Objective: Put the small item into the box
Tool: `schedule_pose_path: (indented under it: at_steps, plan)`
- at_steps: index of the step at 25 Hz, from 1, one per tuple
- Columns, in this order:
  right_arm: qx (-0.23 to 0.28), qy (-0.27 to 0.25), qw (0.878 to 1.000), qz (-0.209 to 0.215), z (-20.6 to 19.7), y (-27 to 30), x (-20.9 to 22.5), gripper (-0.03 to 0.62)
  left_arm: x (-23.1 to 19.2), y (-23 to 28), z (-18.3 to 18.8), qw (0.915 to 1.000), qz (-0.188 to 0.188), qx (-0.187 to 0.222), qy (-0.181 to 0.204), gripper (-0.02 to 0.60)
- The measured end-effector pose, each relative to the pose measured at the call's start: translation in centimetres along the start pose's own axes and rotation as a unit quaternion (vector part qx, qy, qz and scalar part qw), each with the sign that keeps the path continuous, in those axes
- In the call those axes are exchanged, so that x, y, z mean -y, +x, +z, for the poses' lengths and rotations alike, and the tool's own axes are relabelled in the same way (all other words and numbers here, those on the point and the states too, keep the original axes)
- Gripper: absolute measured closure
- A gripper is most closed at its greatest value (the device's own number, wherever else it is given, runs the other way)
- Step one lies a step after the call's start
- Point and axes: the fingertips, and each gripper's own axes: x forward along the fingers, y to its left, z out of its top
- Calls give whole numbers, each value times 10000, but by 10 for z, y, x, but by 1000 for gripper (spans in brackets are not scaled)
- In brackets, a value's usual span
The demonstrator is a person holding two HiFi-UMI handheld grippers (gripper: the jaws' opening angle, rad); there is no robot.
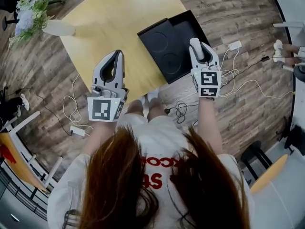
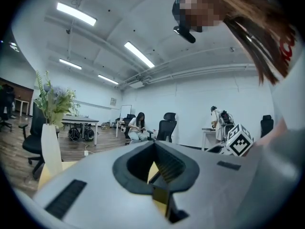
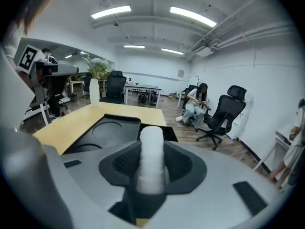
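The small item is a white cylinder (image 1: pixel 196 48) (image 3: pixel 151 159), and my right gripper (image 1: pixel 197 46) (image 3: pixel 151 175) is shut on it. It stands up between the jaws, held over the right edge of the black box (image 1: pixel 167 46) (image 3: pixel 107 132). The box lies open on the yellow table (image 1: pixel 114 18) and shows two round recesses. My left gripper (image 1: pixel 118 55) (image 2: pixel 155 168) hovers over the table's near edge, left of the box. Its jaws meet at the tips with nothing between them.
A white vase with flowers (image 1: pixel 56 27) (image 2: pixel 49 149) stands on the table's far left corner. Cables and a power strip (image 1: pixel 77 130) lie on the wooden floor by the person's feet. Office chairs (image 3: pixel 223 114) and a seated person (image 3: pixel 196 104) are further off.
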Motion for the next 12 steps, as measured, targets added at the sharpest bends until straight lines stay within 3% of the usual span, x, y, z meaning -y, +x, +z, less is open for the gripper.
schedule_pose_path:
  at_steps: [3,7,8,12]
  plan:
    - [-203,53,9996,212,-15,8,-1,429,1,-2,-6,10000,47,-78,12,575]
    - [-99,176,9993,320,-13,7,-4,396,-2,-5,-9,9998,141,-124,9,575]
    - [-34,210,9993,308,-10,5,-4,404,-2,-5,-8,9998,151,-116,13,575]
    - [333,277,9989,160,12,-7,0,536,-3,-2,-2,9999,159,-16,33,575]
